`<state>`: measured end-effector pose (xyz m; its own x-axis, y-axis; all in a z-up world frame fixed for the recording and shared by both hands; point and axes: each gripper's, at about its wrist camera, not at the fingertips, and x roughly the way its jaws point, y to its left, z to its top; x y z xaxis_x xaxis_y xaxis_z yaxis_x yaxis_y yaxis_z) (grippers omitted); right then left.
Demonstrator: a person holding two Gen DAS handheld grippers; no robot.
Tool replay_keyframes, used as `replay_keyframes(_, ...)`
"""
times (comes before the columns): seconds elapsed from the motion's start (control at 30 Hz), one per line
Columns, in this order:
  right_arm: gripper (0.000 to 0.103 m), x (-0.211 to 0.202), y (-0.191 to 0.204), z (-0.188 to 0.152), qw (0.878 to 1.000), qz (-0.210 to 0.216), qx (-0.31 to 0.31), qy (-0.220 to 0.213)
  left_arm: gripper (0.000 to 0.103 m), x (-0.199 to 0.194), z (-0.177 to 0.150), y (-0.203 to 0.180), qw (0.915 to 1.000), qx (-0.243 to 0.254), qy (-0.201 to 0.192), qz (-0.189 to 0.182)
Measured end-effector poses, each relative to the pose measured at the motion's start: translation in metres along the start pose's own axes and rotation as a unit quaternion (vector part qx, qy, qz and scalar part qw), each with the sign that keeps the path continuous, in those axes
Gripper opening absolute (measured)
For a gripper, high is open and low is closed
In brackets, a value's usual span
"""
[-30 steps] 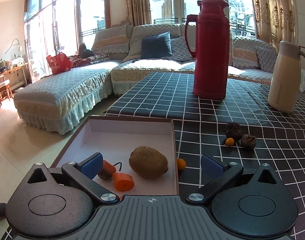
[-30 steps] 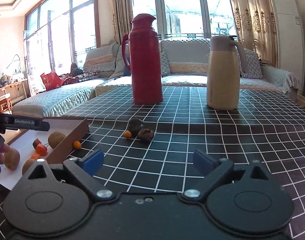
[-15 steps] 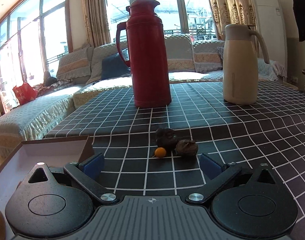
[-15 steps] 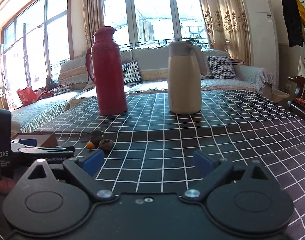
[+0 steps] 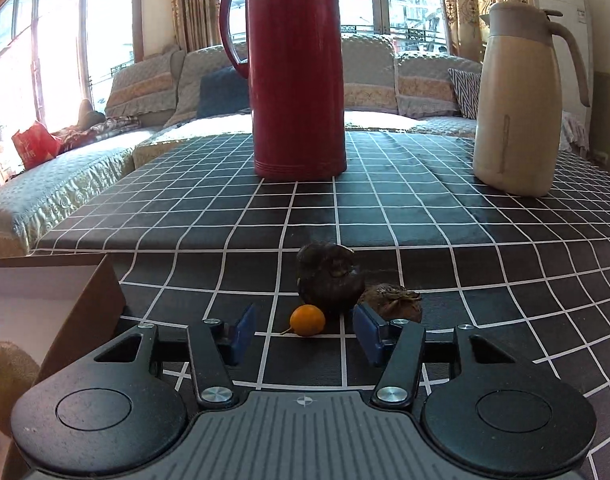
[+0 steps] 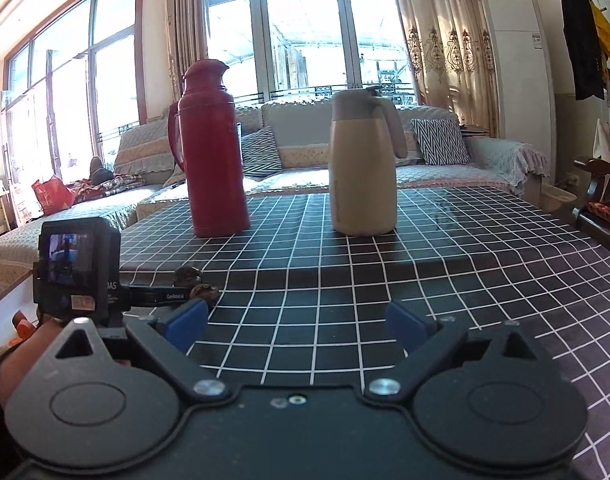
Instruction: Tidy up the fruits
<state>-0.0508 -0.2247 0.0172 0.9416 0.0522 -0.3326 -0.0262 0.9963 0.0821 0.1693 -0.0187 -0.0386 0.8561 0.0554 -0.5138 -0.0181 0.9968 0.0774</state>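
The left gripper [image 5: 303,330] points down at the tablecloth and its jaws are closing, blue pads on either side of a small orange fruit [image 5: 307,320] with clear gaps both ways; nothing is pinched. At about one o'clock from that fruit, touching or nearly so, sits a dark wrinkled fruit [image 5: 329,278], and at three o'clock, just behind the right pad, lies a smaller brown shrivelled fruit [image 5: 393,300]. Out at nine o'clock stands the corner of a shallow cardboard box [image 5: 85,300] with a pale inside, and down at eight o'clock a fuzzy kiwi [image 5: 9,380] rests in it, half cut off by the edge of view.

The right gripper [image 6: 297,322] hangs over bare checked tablecloth [image 6: 425,280] with its jaws spread wide and nothing between them. At nine o'clock from it is the other tool, its camera block [image 6: 75,264] with a lit little screen, held by a hand [image 6: 29,356] at the lower left. Past that tool's tip the two dark fruits just show.

Farther out, at twelve o'clock, a tall red thermos [image 5: 297,68] stands upright, and at two o'clock a cream jug [image 5: 517,100] with a curved handle, well apart from it. Behind the table runs a long sofa [image 6: 445,160] with patterned cushions, under big sunny windows with curtains.
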Motion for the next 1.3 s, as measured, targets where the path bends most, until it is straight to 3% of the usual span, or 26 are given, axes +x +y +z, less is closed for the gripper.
replay_keyframes(0.17,0.096,0.002,0.004,0.000,1.000,0.007,0.000,0.000,0.055,0.014,0.004,-0.005,0.9997,0.004,0.020,0.014)
replay_keyframes(0.27,0.096,0.001,0.004,0.000,1.000,0.008,-0.001,0.000,0.031,0.022,0.005,0.000,0.9990,-0.012,0.043,0.004)
replay_keyframes(0.37,0.096,0.000,0.004,0.001,1.000,0.007,0.001,-0.001,0.021,0.022,0.005,-0.001,0.9990,-0.008,0.043,0.001)
replay_keyframes(0.83,0.096,0.000,0.002,0.000,1.000,0.010,0.006,-0.003,0.021,0.006,0.003,0.006,0.9987,-0.028,0.043,-0.004)
replay_keyframes(1.1,0.096,0.002,0.001,-0.002,1.000,0.013,0.016,0.005,0.021,-0.047,0.006,0.022,0.9995,-0.028,0.016,-0.006)
replay_keyframes(1.3,0.096,0.002,0.005,-0.006,1.000,0.017,0.010,0.013,0.021,-0.094,0.006,0.056,0.9995,-0.029,0.002,0.008)
